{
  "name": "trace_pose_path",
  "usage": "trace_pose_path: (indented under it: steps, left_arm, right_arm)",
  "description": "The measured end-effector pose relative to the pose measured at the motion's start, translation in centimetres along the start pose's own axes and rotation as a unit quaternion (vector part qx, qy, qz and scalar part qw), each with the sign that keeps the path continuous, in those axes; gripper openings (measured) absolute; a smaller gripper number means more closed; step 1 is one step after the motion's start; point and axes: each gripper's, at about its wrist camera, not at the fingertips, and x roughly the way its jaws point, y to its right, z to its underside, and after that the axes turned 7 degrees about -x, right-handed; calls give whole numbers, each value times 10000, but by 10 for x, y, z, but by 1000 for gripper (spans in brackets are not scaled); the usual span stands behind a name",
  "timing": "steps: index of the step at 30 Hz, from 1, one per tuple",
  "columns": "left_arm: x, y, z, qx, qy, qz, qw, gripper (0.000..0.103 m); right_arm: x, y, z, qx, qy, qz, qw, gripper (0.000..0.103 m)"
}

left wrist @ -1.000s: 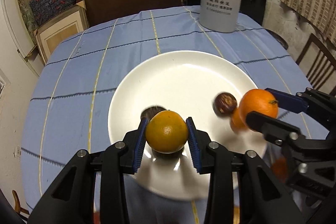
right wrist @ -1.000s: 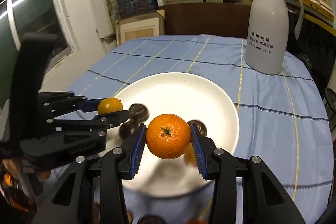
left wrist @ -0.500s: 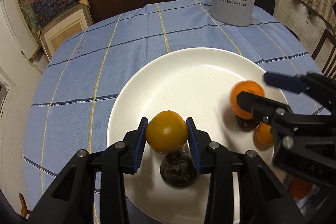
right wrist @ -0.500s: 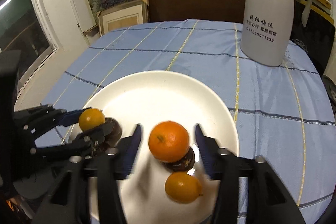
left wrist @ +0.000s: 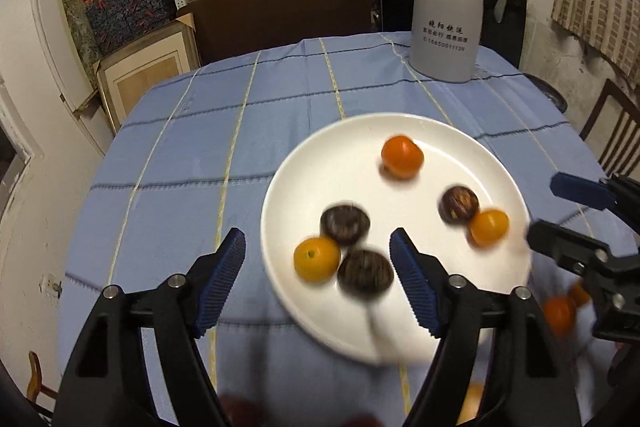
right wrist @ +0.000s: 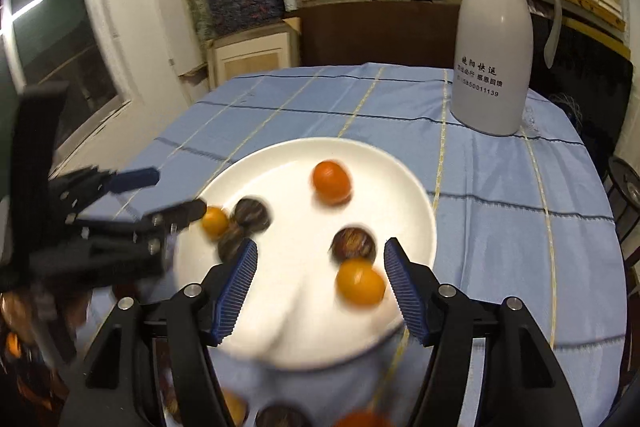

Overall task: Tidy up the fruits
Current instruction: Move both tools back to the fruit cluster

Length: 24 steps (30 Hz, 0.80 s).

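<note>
A white plate point(left wrist: 400, 135) point(right wrist: 412, 195) sits on the blue checked tablecloth and holds three oranges and three dark round fruits. The yellow-orange one point(left wrist: 317, 259) point(right wrist: 214, 222) lies at the plate's left beside two dark fruits point(left wrist: 345, 225). A deeper orange one point(left wrist: 402, 157) point(right wrist: 331, 182) lies further back. Another orange point(left wrist: 489, 227) point(right wrist: 360, 286) touches a dark fruit point(left wrist: 458, 205) point(right wrist: 353, 243). My left gripper point(left wrist: 318, 277) is open and empty over the plate's near left. My right gripper point(right wrist: 320, 285) is open and empty over the plate's near edge.
A white thermos jug point(left wrist: 446, 7) point(right wrist: 494, 43) stands at the table's far right. More oranges point(left wrist: 558, 315) and dark fruits lie blurred near the table's front edge point(right wrist: 280, 417). A wooden chair point(left wrist: 616, 143) stands to the right; shelves and boxes line the back wall.
Both grippers opened and let their oranges go onto the plate, then drew back and up. The right orange rolled toward the plate's back.
</note>
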Motion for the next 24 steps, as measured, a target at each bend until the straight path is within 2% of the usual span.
trace_pose_path:
  steps: [7,14,19,24]
  left_arm:
    - [-43,-20,61,137,-105,149,9997,73]
    - [-68,-22,113,424,-225,284,9984,75]
    - [-72,-22,135,508,-356,392,9973,75]
    - [-69,-24,147,539,-502,434,9963,75]
  right_arm:
    - [-57,-47,68,-847,54,-22,9964,66]
    - [-71,-81,128,-1434,-230,-113,9893,66]
    - [-61,-82,144,-1522,-597,-80,9865,66]
    - [-48,-86,145,-1655,-730,-48,9835,66]
